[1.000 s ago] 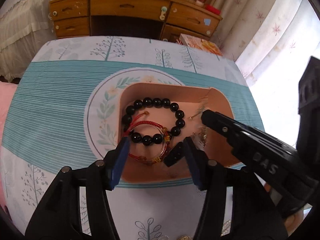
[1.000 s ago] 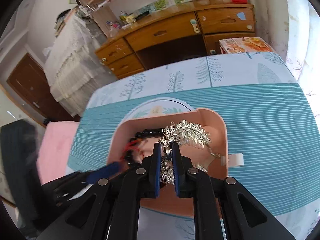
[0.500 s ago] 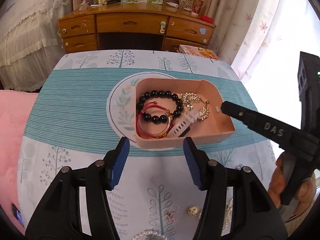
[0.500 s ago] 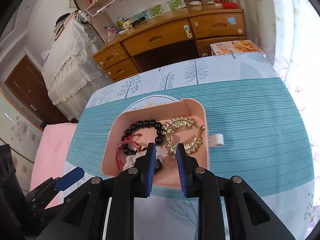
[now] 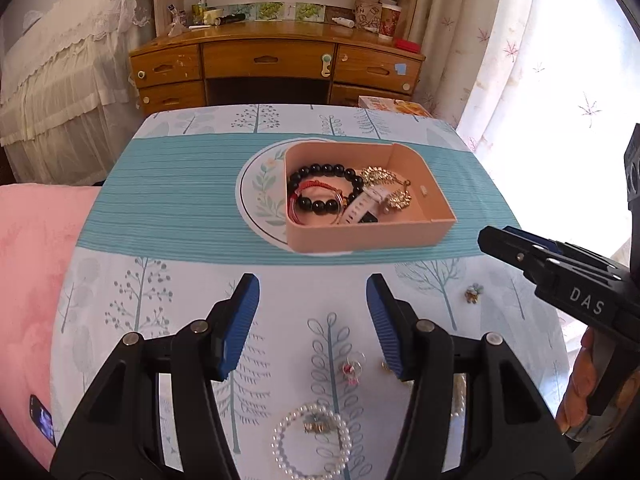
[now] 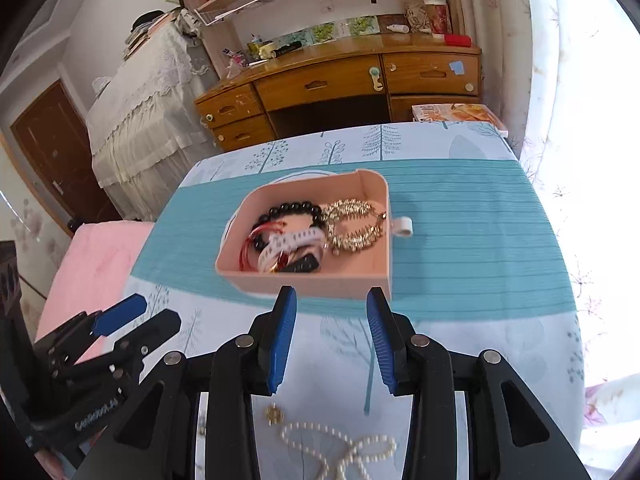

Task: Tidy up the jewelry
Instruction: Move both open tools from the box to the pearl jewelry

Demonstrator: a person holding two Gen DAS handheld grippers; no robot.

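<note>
A pink box [image 5: 360, 236] sits on the patterned tablecloth. It holds a black bead bracelet [image 5: 320, 170], a red string bracelet [image 5: 316, 186], a white watch strap [image 5: 362, 204] and a gold leafy necklace [image 6: 352, 224]. My left gripper [image 5: 312, 284] hangs open and empty in front of the box. Beside it, my right gripper [image 6: 332, 294] has its jaws opening with nothing between them. A pearl bracelet [image 5: 310, 440], a pink earring [image 5: 350, 370], a flower brooch [image 5: 474, 293], a pearl necklace [image 6: 344, 444] and a gold charm [image 6: 274, 414] lie loose near the front edge.
A wooden desk [image 5: 276, 64] stands beyond the table, with a lace-covered bed [image 5: 60, 80] at the left. A pink blanket [image 5: 36, 264] with a phone [image 5: 42, 424] lies left of the table. A book [image 5: 394, 106] rests at the far right corner, beside curtains.
Both grippers have drawn back and up from the box. The right gripper let go of the gold necklace, which now lies in the box, and its jaws have spread.
</note>
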